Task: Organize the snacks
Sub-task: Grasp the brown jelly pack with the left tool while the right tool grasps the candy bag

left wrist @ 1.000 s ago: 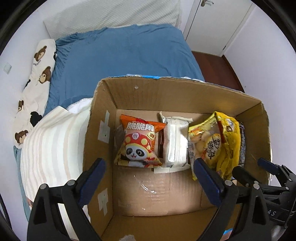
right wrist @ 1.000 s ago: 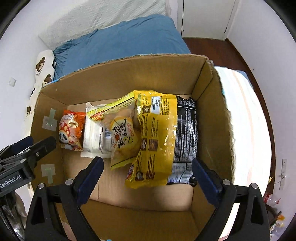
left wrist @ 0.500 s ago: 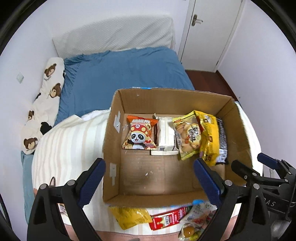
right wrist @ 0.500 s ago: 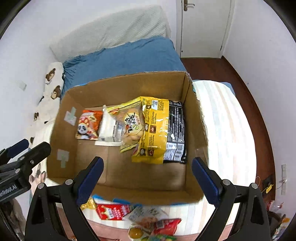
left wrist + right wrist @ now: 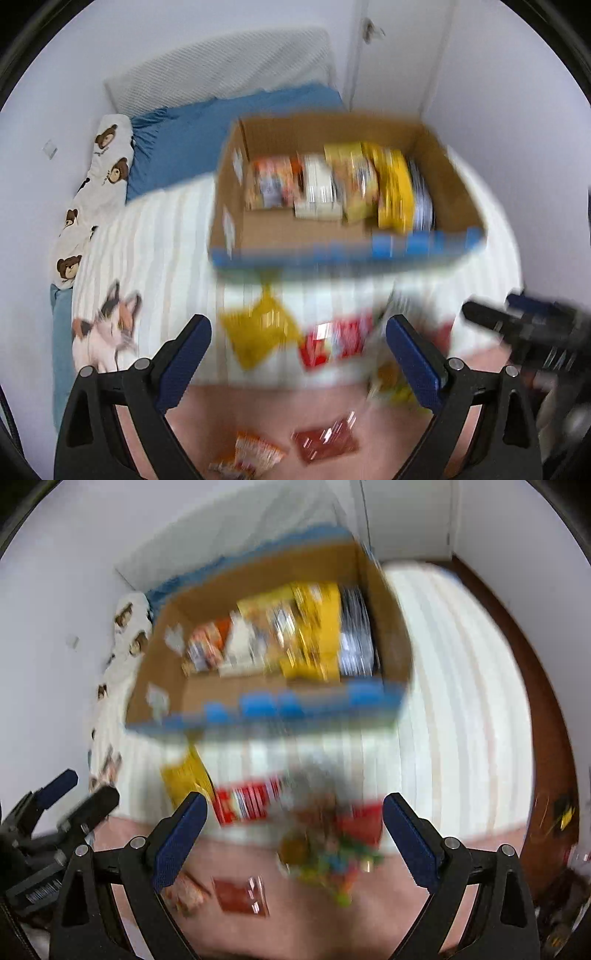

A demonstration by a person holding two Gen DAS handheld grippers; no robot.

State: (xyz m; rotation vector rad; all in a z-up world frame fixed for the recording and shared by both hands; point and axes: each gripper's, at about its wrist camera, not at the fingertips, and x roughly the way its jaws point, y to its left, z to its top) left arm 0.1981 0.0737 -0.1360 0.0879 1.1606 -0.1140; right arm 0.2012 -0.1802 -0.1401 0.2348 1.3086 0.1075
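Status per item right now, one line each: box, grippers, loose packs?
cardboard box: open-topped, snacks packed along far side
left gripper: open, holding nothing
right gripper: open, holding nothing
yellow packet: loose on bed, outside box
red packet: loose on bed, outside box

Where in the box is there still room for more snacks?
The cardboard box has bare floor along its near side, between the blue-edged front wall and the row of packets. The far side is crowded: packets fill it wall to wall. Outside, loose snacks crowd the blanket in front.
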